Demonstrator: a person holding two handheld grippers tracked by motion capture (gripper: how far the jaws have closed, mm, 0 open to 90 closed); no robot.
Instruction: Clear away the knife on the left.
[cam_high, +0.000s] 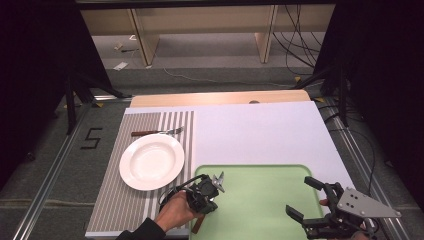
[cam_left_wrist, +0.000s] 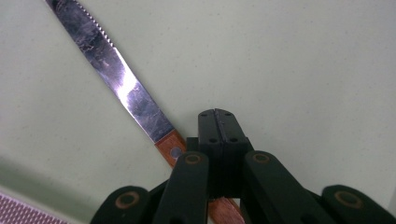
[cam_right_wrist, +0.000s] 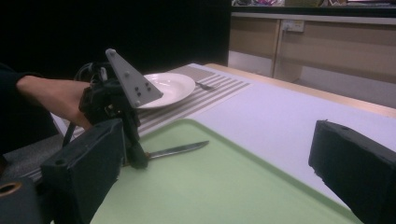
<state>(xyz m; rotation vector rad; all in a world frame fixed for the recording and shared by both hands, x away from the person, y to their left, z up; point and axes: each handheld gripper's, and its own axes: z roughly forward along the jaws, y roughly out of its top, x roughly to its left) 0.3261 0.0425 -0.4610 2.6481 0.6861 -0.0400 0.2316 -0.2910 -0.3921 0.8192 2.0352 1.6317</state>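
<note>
A knife (cam_left_wrist: 122, 86) lay at the tray's (cam_high: 260, 210) left edge, left gripper (cam_left_wrist: 218, 122) clamped on its handle — right gripper (cam_high: 306, 199) apart — plate (cam_high: 152, 161) and fork (cam_high: 159, 132) beyond.

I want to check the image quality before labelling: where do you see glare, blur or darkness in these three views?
Left gripper view: bright glare on the knife blade, its far tip soft. Right gripper view: its own jaws near the lens are blurred, and the background at left is black; the plate stays readable. High view: the table is evenly lit, the dark surroundings lose detail, and the left tongs look grainy.
</note>
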